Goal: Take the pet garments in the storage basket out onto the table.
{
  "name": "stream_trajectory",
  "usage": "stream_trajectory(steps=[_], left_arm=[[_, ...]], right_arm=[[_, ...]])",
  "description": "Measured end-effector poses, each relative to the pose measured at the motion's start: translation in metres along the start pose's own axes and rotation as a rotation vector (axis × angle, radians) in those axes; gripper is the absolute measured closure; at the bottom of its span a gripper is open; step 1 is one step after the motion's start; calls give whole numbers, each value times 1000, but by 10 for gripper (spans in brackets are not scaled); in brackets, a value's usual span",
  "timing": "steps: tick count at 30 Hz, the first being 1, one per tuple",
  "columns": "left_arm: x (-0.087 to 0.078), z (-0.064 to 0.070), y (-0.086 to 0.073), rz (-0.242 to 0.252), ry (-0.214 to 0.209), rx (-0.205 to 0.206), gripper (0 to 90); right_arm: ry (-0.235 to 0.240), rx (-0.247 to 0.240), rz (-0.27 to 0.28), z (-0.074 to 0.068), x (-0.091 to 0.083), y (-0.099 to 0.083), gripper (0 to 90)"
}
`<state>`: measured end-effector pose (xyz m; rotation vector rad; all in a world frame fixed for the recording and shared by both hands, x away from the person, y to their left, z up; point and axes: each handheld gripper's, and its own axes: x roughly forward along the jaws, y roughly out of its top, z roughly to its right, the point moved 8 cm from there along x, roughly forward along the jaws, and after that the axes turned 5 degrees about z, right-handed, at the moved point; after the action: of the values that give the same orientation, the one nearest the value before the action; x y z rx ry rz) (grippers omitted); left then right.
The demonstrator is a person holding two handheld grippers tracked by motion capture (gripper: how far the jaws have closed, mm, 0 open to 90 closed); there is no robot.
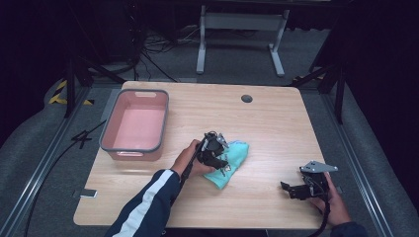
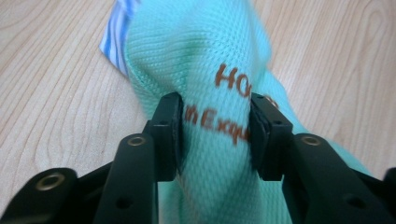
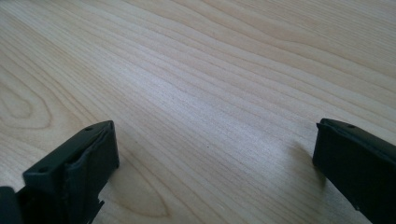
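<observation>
Near the middle of the pale wooden surface point(image 1: 276, 123), a little toward the person's side, the left claw point(image 1: 217, 150) is clamped on a mint-green knitted cloth point(image 1: 232, 160) that lies rumpled on the wood. From the left gripper view the two black jaws pinch a raised fold of the cloth point(image 2: 210, 93) between them, the fabric bulging up past the pads point(image 2: 170, 135); brown lettering runs across the gripped fold, blurred and partly covered, and a blue-and-white striped edge point(image 2: 114, 32) peeks out at the cloth's far corner. The person's left hand point(image 1: 190, 158), in a dark sleeve with a white stripe point(image 1: 148, 202), holds this claw from the near side.

Well apart, at the near right corner of the surface, the right claw point(image 1: 291, 190) rests low in the person's right hand point(image 1: 336, 202), a grey three-cornered plate point(image 1: 318, 167) on top. Its jaws stand wide apart with nothing between them; the right gripper view looks along them over bare wood grain point(image 3: 210, 93).

A pink tub with a grey rim point(image 1: 111, 131) sits at the far left of the surface, well clear of the cloth. A small dark round port point(image 1: 246, 98) marks the far edge.
</observation>
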<state>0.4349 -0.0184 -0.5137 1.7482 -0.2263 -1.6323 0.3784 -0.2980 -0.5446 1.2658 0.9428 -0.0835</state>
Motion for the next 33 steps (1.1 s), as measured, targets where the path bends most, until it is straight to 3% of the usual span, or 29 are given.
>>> stream_trajectory(steps=[2, 11, 16, 21, 30, 33], left_arm=[[0, 0, 1, 10, 4, 0, 521], [-12, 0, 5, 27, 41, 20, 419], [-27, -1, 7, 37, 74, 34, 357], [-41, 0, 8, 44, 82, 50, 320], [-62, 9, 4, 32, 89, 121, 209], [-72, 13, 1, 39, 96, 146, 226]], right_arm=[[0, 0, 0, 0, 0, 0, 6], [0, -1, 0, 0, 0, 0, 6], [0, -1, 0, 0, 0, 0, 6], [0, -1, 0, 0, 0, 0, 6], [0, 0, 0, 0, 0, 0, 6], [0, -1, 0, 0, 0, 0, 6]])
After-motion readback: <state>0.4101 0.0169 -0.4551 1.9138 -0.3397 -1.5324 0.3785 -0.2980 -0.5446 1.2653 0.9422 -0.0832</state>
